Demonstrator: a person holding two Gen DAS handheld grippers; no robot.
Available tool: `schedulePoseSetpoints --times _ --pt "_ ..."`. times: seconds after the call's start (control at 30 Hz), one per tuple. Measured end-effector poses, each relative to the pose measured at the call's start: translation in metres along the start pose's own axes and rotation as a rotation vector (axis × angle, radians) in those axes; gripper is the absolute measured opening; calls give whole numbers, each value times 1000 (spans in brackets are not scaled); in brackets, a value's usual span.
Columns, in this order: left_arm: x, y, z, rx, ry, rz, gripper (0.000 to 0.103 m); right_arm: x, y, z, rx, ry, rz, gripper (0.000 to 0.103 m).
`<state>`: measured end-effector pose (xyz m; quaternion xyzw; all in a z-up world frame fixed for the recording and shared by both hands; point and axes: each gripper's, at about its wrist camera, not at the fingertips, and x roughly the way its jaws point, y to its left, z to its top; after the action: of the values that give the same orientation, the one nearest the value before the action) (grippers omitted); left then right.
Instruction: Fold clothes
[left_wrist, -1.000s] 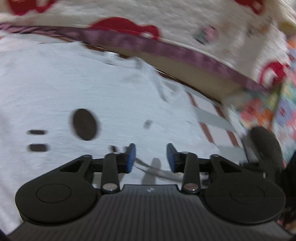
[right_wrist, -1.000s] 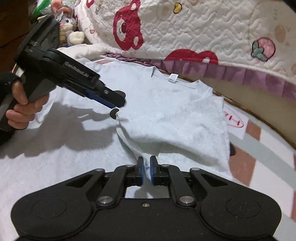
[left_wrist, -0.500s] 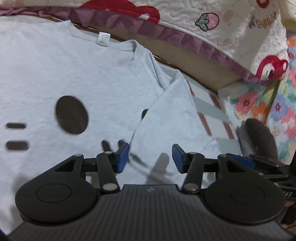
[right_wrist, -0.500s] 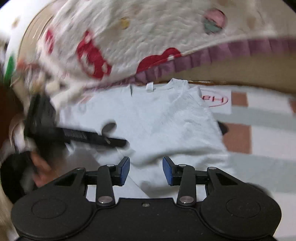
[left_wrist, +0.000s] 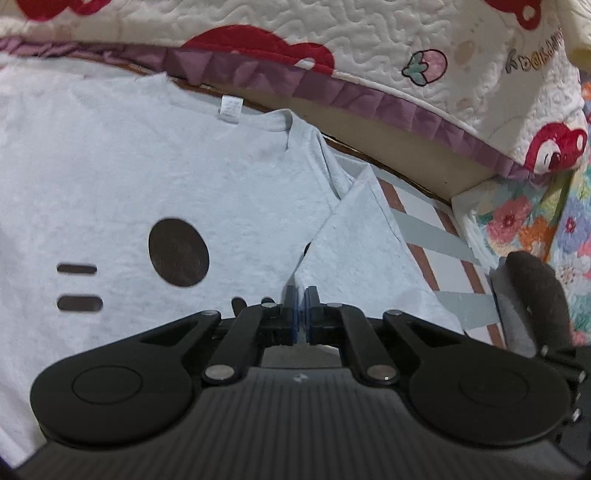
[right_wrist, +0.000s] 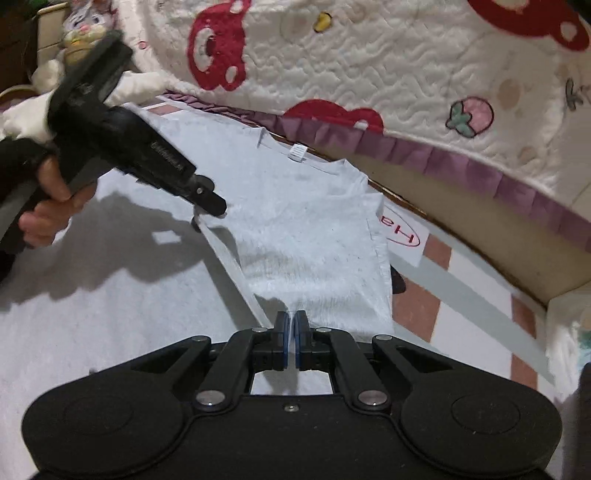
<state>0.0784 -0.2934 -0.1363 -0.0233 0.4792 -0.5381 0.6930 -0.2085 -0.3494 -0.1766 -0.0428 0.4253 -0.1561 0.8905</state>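
left gripper (left_wrist: 300, 308) jaws closed, right gripper (right_wrist: 290, 334) jaws closed

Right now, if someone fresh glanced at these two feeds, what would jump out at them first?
Probably the pale grey T-shirt spread flat across the middle, neck label at the far edge, one side panel already folded over. Next, both grippers shut on that fold: the left gripper at its inner edge, the right gripper at the near hem. Behind, a cream quilt with red bears fills the background.
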Motion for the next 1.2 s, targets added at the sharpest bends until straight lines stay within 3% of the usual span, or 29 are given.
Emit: schedulePoseSetpoints --times 0.07,0.23,0.3,0.33,0.37,0.43,0.63,0.8,0.87,0.9,0.93,1.0,1.07,1.2 --pt "-1 4 -2 -21 1 -4 3 -8 5 -6 -17 -1 7 3" --pt "-3 13 -7 -76 6 -14 3 1 15 -21 -81 100 60 4" --pt "-3 22 -8 -125 14 -31 3 -4 17 -15 -72 71 60 10" --pt "-4 25 -9 -153 17 -41 3 -8 18 -10 -61 45 56 20" --pt "-4 29 -9 -180 20 -51 3 -11 19 -3 -58 14 55 37" --pt "-7 36 -10 -230 18 -71 3 -14 22 13 -64 -54 59 55" --pt "-13 46 -11 -301 -7 -107 2 28 35 49 -160 -80 96 57" --pt "-12 44 -12 -310 -8 -146 2 69 38 61 -139 -56 80 58" --pt "-12 44 -12 -314 -8 -161 2 78 35 62 -97 -52 92 72" --pt "-12 43 -12 -315 -8 -169 2 79 30 61 -60 -48 106 74" --pt "-13 42 -11 -315 -11 -174 2 81 25 61 -22 -43 120 72" --pt "-15 41 -10 -314 -17 -184 2 82 13 58 44 -40 156 56" --pt "-17 40 -9 -308 -22 -195 2 80 -1 57 103 -45 177 4" --pt "-29 21 0 -170 -59 -181 3 53 -41 63 171 -99 68 4"
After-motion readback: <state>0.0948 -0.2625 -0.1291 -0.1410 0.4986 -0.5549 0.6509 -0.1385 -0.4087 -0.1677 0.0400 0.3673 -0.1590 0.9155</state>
